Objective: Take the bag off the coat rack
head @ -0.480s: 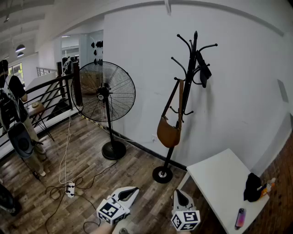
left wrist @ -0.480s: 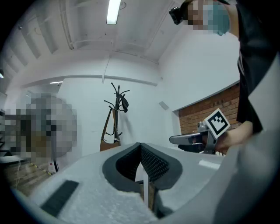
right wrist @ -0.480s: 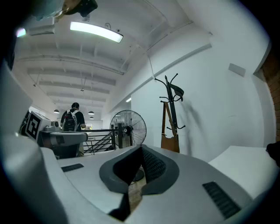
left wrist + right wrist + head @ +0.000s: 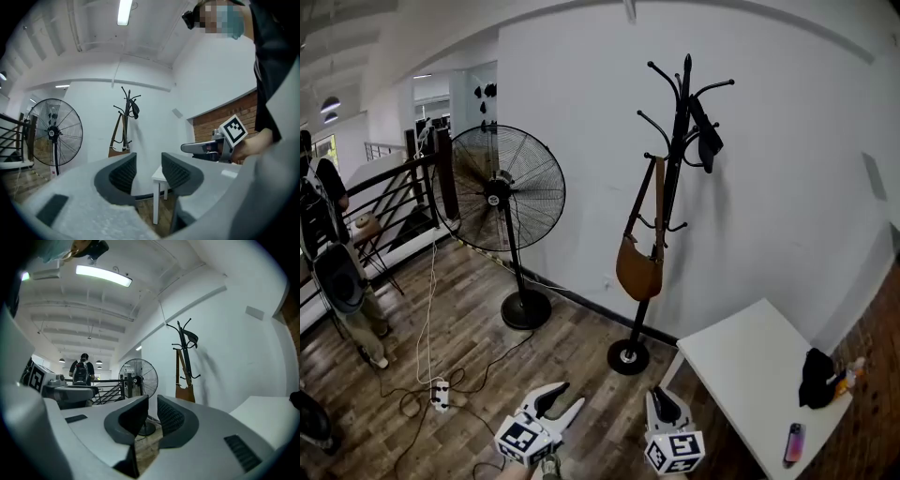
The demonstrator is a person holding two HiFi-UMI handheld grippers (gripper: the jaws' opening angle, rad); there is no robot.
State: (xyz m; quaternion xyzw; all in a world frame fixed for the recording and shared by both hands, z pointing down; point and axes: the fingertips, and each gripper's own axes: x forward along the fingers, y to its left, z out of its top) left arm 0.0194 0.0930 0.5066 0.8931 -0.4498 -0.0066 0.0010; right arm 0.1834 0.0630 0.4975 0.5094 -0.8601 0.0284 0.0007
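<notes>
Hanging on coat rack (image 4: 675, 141): brown bag (image 4: 637, 270); left claw (image 4: 571, 395) part-open, right claw (image 4: 656, 395) narrow, both empty.

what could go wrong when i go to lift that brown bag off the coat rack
The bag hangs by its strap from a hook of the slim coat rack; pulling outward instead of lifting could tip the rack. The black item on a higher hook might get knocked off. The power strip and its cable on the floor could snag a foot.
</notes>
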